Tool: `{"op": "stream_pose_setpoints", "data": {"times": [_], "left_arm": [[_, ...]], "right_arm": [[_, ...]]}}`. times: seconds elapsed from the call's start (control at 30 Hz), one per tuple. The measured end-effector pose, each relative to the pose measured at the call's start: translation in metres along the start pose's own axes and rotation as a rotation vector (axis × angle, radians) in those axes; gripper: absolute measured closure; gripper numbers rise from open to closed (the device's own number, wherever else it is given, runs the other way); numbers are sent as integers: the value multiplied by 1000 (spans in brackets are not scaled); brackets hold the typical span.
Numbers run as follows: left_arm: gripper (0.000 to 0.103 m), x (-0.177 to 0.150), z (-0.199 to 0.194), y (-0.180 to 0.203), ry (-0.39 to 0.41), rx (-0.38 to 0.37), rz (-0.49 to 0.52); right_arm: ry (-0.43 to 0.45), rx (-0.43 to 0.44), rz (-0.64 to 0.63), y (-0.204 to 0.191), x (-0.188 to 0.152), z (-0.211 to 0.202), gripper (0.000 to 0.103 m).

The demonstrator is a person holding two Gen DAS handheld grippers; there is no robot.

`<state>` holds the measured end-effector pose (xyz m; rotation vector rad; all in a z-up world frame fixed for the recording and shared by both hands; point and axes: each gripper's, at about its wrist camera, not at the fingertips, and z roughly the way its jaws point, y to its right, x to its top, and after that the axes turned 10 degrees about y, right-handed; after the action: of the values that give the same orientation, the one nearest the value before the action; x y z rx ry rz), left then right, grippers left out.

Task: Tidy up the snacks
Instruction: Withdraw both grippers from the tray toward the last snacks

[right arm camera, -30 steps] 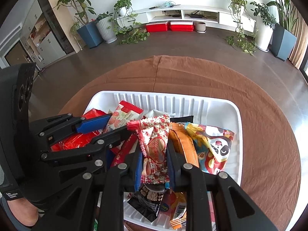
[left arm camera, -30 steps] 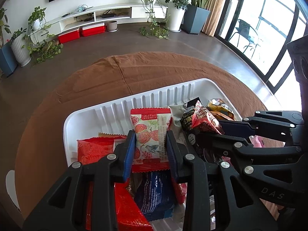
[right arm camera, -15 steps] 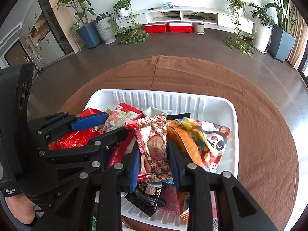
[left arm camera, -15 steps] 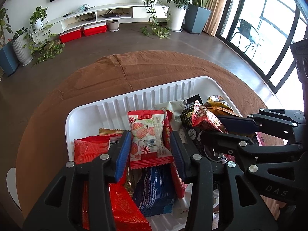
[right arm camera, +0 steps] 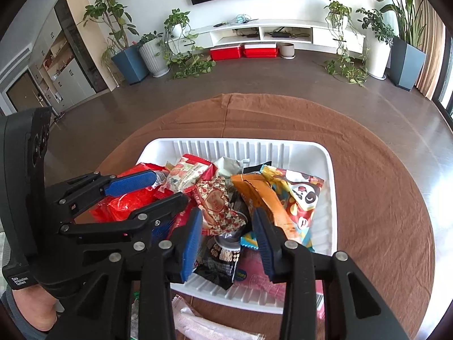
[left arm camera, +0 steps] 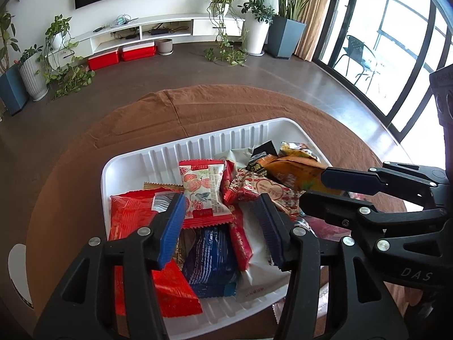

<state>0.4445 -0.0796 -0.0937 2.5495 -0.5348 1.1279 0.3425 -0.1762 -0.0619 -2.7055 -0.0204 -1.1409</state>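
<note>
A white ribbed tray (left arm camera: 119,167) (right arm camera: 330,187) on the brown-clothed table holds several snack packets. My left gripper (left arm camera: 219,201) (right arm camera: 168,187) hovers over its left half with jaws opening. The red-and-white packet (left arm camera: 202,189) lies loose between them on the pile, touching neither pad. My right gripper (right arm camera: 226,215) (left arm camera: 314,188) hangs over the middle, jaws opening too. The heart-printed packet (right arm camera: 216,202) rests in the pile between its fingers, free of the pads. A big red packet (left arm camera: 127,218), a blue one (left arm camera: 209,257), an orange one (right arm camera: 263,195) and a panda one (right arm camera: 303,195) lie around them.
The round table wears a brown cloth (right arm camera: 382,198) with bare room behind and right of the tray. A clear-wrapped packet (right arm camera: 203,323) lies in front of the tray. A white object (left arm camera: 17,269) sits at the table's left edge. A person's hand (right arm camera: 34,311) holds the left gripper.
Both grippers' jaws have widened and let go of their packets, which now lie on the pile in the tray. Both grippers have drawn back and up a little.
</note>
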Motion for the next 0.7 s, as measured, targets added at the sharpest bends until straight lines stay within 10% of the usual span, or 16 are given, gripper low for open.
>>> {"op": "stream_pose_setpoints", "data": {"times": [0.7], "left_arm": [[0,-39,-120,29,114,66,75]], "right_arm": [[107,64,-25,-16,-56,-95,20]]}}
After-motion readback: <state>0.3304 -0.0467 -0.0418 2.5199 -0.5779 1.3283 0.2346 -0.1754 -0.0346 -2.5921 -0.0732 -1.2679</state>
